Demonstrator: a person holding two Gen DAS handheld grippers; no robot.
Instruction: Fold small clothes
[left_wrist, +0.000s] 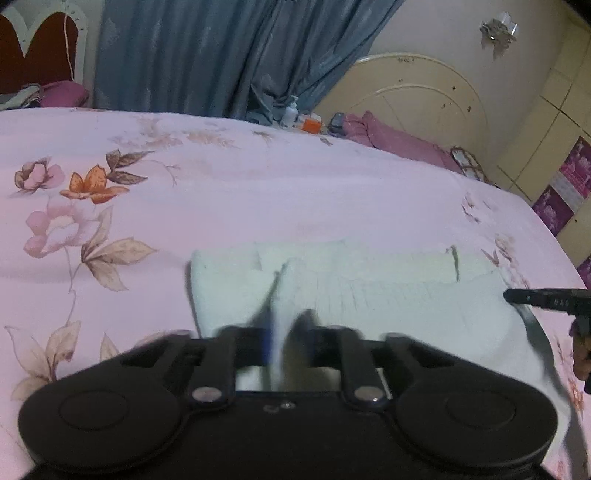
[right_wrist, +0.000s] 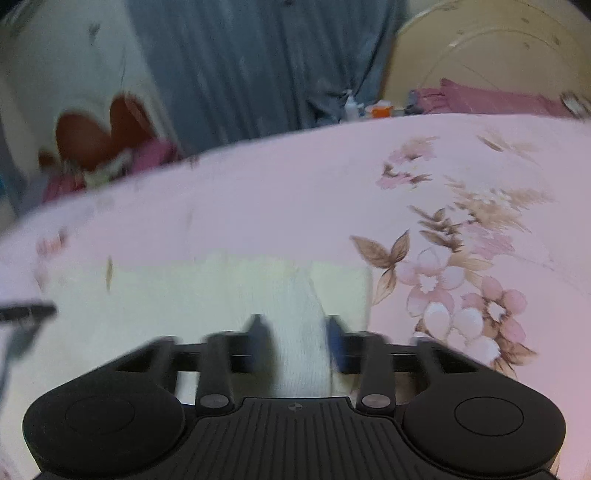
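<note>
I am holding the white garment (left_wrist: 332, 291) on the pink bedsheet (left_wrist: 258, 192) with both claws clenched on its near edge: the left gripper (left_wrist: 284, 332) at the left end, the right gripper (right_wrist: 295, 332) at the right. Its long axis is running left to right, and open sheet is lying beyond for folding away from me.

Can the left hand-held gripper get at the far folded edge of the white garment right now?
Probably not yet: the left hand-held gripper is shut on a near fold of the white garment. Nothing lies between it and the far edge.
</note>
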